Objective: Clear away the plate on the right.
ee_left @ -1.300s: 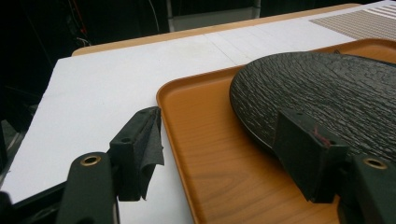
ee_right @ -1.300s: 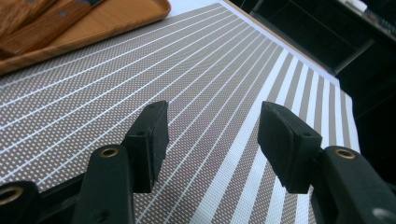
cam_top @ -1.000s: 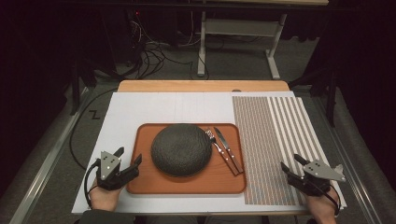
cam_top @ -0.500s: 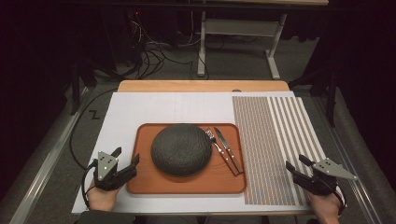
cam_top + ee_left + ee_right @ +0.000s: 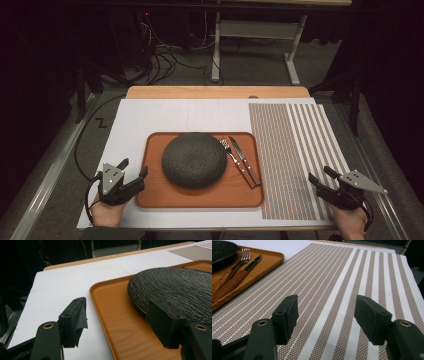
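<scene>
Both of my hands have slid back toward the near edge of the table since 1 second ago, the right one farther than the left. Now my left gripper sits at the left rim of the orange tray, its jaws spread wide and empty, one over the white sheet and one over the tray beside the dark textured plate. That plate rests in the middle of the tray, with a fork and a knife lying side by side just to its right. My right gripper hovers over the near right corner of the striped placemat, jaws also wide apart, holding nothing.
</scene>
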A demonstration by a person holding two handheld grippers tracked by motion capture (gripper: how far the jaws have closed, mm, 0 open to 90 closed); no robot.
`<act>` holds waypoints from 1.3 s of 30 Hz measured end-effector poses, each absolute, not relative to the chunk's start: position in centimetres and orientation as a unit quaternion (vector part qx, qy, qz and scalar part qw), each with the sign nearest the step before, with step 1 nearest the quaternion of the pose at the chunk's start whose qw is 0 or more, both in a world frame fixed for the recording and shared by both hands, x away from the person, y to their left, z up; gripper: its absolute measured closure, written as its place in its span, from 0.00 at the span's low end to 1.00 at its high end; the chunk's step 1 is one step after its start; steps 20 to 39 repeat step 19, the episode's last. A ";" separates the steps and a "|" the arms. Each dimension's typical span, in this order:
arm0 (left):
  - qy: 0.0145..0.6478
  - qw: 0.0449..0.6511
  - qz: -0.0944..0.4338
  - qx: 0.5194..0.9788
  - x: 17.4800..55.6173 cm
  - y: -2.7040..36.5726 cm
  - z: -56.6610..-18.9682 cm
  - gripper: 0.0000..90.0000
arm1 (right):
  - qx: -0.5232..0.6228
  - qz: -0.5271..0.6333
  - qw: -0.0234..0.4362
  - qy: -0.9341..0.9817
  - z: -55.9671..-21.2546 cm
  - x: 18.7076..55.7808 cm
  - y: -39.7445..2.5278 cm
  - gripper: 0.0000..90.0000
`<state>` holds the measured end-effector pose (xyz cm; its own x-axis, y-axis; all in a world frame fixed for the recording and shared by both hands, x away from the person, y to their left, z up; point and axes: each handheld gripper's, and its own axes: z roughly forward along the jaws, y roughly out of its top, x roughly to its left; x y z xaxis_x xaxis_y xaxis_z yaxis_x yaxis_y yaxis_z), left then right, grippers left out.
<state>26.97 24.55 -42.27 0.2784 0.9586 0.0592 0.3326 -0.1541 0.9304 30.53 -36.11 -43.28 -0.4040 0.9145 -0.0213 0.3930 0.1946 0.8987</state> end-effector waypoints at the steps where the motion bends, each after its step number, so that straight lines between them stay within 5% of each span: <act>1: 0.481 0.436 0.359 0.671 26.9 24.5 -42.3 0.36 | 0.460 0.440 0.296 0.712 -43.3 30.5 -36.2 0.41; 39: 0.486 0.441 0.348 0.669 27.2 24.7 -42.4 0.36 | 0.460 0.435 0.292 0.717 -43.3 30.7 -36.2 0.40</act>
